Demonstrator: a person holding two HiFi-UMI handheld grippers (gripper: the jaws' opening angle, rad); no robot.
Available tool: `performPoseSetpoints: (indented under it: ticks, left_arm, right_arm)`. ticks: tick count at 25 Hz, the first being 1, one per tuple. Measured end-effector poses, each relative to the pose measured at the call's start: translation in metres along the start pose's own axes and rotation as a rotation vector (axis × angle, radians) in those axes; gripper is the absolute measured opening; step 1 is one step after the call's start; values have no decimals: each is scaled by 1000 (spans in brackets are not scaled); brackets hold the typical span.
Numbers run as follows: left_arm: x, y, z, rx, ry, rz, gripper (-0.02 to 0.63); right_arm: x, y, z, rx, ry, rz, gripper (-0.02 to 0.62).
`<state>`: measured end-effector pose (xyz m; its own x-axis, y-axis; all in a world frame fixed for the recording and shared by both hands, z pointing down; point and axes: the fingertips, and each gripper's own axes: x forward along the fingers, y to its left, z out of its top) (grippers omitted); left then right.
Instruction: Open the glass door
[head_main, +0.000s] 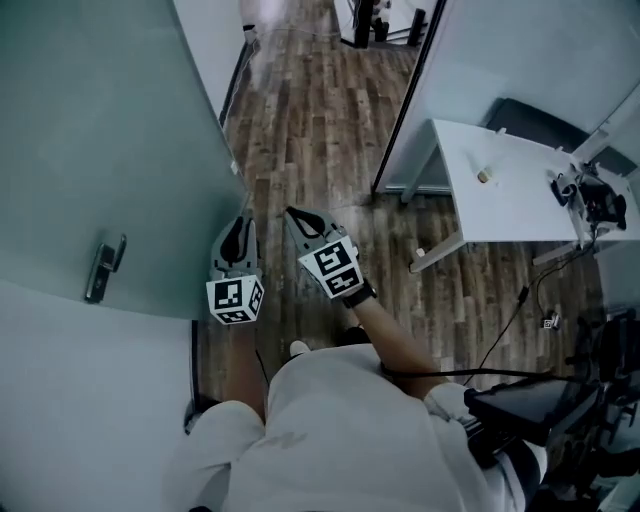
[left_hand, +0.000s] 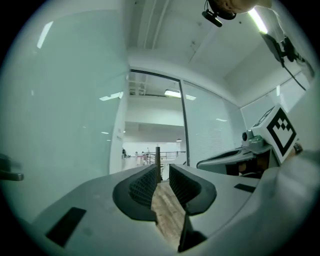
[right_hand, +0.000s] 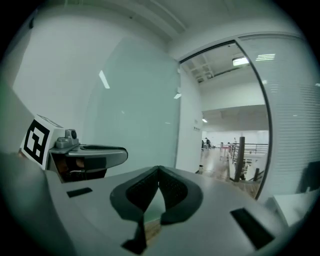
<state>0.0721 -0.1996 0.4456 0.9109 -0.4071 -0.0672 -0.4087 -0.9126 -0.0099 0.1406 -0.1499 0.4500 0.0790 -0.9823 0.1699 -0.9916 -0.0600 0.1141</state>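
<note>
Wood-plank floor runs from foreground up into corridor. Black vertical frame post right of centre, frosted partition panel beside it. White tabletop at right on white legs; small tan cylinder near its middle, dark device with cables at its far right edge. Dark chair behind tabletop. Black cable trails across floor toward black equipment at lower right. Railing far down corridor; ceiling light lit.

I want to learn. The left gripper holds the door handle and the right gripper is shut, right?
No. The left gripper holds nothing, as the left gripper view shows; the door handle sits clear of it. The right gripper is shut.
</note>
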Motion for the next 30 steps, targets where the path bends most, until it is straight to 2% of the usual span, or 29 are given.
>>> performPoseSetpoints:
  ticks: [3,7,11,15,18,24,30]
  left_arm:
    - [50,-65,13,6,-33,-85,80]
    - [94,-130,20,-9,-56,-135,80]
    - [117,-156,23,27,-74,-165,80]
    - [130,-140,24,48,-74,-192,80]
    - [137,-107,31,69,-75,-214,80]
    - [138,-30,46,70,-80,-221,80]
    - [126,18,59,63,-75,-260,80]
  right_arm:
    - [-40,-64,-8,16,1,-95,3]
    - [-87,-125,-14,39,6,-175,3]
    - [-101,-169,-15,110,-28,-247,3]
    - [-83,-183,-4,133,-68,-300,3]
    - [-53,-182,14,169,-116,-349,3]
    - [0,-145,37,188,-141,-396,3]
    - [37,-109,58,209,-149,-416,3]
